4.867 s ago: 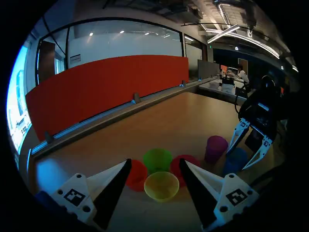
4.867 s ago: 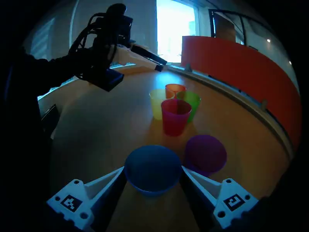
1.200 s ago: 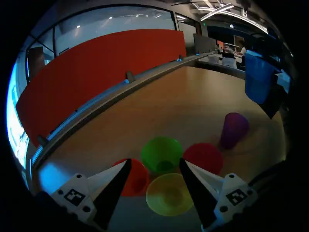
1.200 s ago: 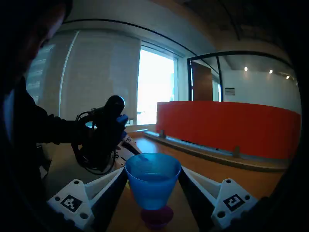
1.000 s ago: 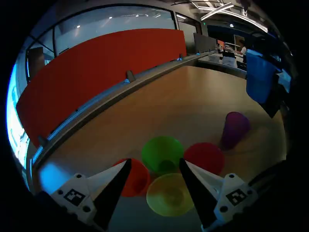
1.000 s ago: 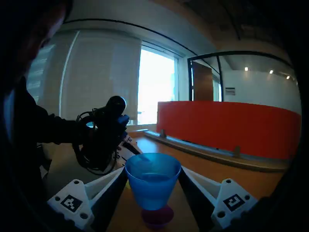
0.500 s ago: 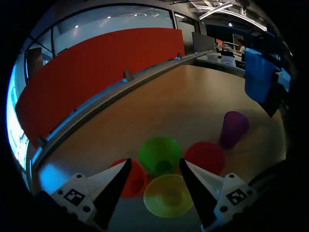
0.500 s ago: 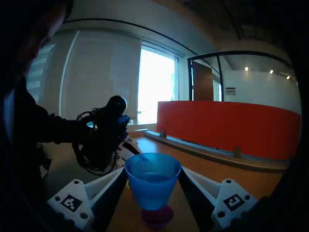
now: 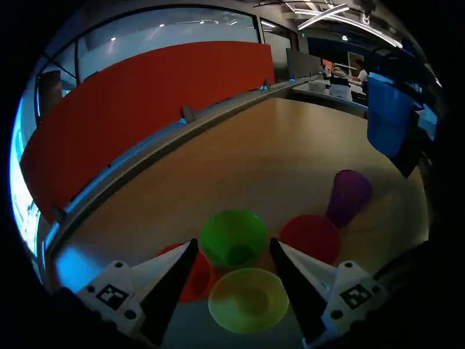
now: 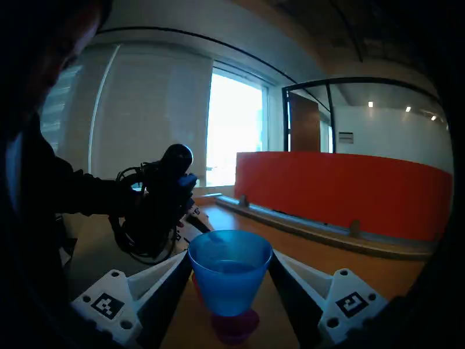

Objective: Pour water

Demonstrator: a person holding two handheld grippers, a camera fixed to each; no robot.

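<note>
My right gripper (image 10: pixel 230 256) is shut on a blue cup (image 10: pixel 230 279) with water in it, held upright in the air. Straight below it stands a purple cup (image 10: pixel 235 327). The left gripper view has that blue cup (image 9: pixel 383 119) high at the right, above the purple cup (image 9: pixel 349 195). My left gripper (image 9: pixel 232 243) is open, low over a cluster of cups. A yellow cup (image 9: pixel 249 299) sits between its fingers without being pressed. A green cup (image 9: pixel 232 235) is just beyond, an orange cup (image 9: pixel 196 278) behind the left finger, a red cup (image 9: pixel 311 235) to the right.
The cups stand on a long wooden table (image 9: pixel 256 157) bounded by a grey rail and a red partition (image 9: pixel 145 104). A person's dark sleeve (image 10: pixel 64 192) holds the left gripper (image 10: pixel 157 209) in the right gripper view. Bright windows lie behind.
The right gripper has lifted the blue cup off the table and holds it steady above the purple cup. The left gripper has drifted slightly, so the cup cluster sits a little left and lower.
</note>
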